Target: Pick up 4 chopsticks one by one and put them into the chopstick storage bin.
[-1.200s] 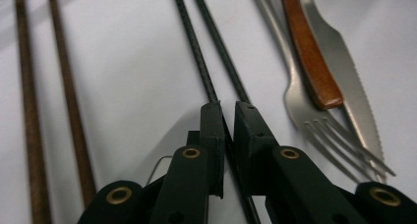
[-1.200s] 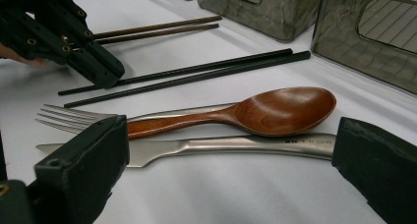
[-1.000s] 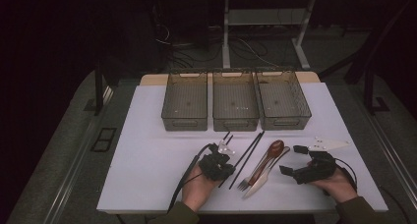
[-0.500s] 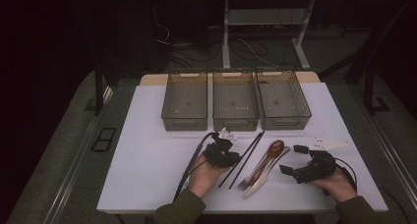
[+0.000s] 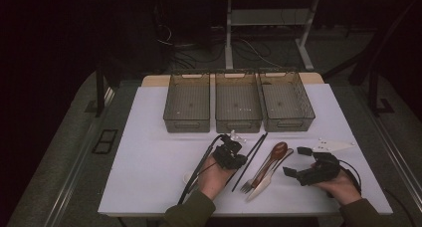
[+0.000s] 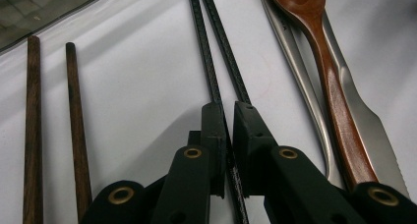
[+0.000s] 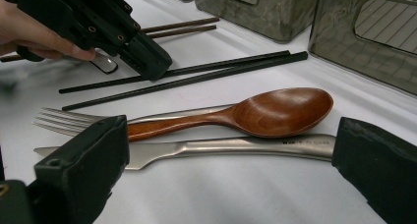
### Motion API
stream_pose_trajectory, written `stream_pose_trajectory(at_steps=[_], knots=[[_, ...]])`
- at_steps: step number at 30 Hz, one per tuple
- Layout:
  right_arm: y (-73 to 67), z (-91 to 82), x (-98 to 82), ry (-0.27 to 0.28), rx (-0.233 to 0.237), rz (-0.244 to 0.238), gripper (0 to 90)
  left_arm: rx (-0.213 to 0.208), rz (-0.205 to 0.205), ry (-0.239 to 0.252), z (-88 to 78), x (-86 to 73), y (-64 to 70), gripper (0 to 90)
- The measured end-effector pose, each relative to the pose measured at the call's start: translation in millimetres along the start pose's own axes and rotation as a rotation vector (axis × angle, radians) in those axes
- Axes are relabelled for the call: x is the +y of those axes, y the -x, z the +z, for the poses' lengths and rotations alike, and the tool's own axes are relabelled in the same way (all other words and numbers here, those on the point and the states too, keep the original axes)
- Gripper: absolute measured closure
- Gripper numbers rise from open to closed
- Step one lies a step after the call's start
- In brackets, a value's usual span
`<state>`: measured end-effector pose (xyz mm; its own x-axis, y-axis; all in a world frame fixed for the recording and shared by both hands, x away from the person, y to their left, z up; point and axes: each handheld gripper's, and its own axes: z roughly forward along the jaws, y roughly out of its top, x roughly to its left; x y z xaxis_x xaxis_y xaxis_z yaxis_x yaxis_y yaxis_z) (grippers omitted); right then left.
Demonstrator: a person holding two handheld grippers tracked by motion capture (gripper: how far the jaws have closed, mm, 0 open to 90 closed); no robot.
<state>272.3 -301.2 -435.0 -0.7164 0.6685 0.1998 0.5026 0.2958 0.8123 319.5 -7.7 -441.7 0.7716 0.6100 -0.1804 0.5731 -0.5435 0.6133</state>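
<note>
On the white table [image 5: 149, 177], black chopsticks [image 6: 216, 67] lie side by side, left of the wooden spoon [image 7: 275, 111], knife [image 7: 236, 148] and fork [image 7: 64, 120]. Left gripper [image 6: 227, 123] nearly closed around them, one stick between the jaws; firm contact unclear. Right gripper [image 7: 221, 184] wide open, empty, over the spoon. Risk: pinching only one stick, so the other rolls away or the pair scissors on lift.
</note>
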Motion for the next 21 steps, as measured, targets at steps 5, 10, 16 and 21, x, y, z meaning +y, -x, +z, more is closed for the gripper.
stream_pose_trajectory(at_steps=[5, 10, 16, 21], knots=[[-0.2, -0.1, 0.0, 0.0, 0.0, 0.001, 0.8, 0.02, -0.007, 0.0, 0.4, -0.3, 2.5, 83.0], [-0.1, -0.1, 0.0, 0.002, -0.001, 0.001, 0.8, 0.04, -0.013, -0.002, 0.1, -0.4, 3.6, 84.0], [-0.1, -0.4, 0.0, 0.004, -0.002, 0.004, 0.8, 0.063, -0.025, 0.012, 0.3, -1.8, 7.5, 84.1], [0.1, -0.7, 0.0, 0.004, -0.001, 0.006, 0.8, 0.08, -0.003, 0.009, 0.4, -2.6, 9.2, 83.4]])
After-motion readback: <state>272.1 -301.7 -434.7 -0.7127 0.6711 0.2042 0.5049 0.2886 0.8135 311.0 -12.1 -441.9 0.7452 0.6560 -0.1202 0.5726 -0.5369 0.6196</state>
